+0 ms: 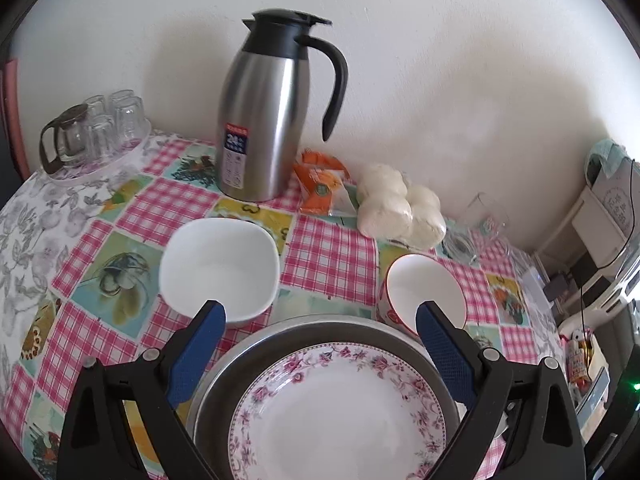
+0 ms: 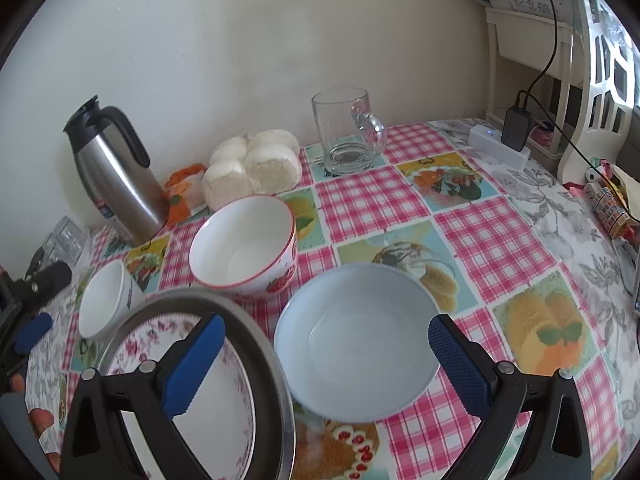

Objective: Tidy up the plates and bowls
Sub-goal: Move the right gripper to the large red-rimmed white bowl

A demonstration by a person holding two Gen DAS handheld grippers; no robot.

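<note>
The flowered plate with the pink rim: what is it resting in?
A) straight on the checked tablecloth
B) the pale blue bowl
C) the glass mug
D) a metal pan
D: the flowered plate lies inside a round metal pan, whose grey rim rings it all the way round in the left wrist view; the pale blue bowl sits empty beside the pan.

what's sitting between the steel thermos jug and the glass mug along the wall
In the right wrist view, an orange packet and a bag of white buns lie between the thermos jug and the glass mug.
</note>
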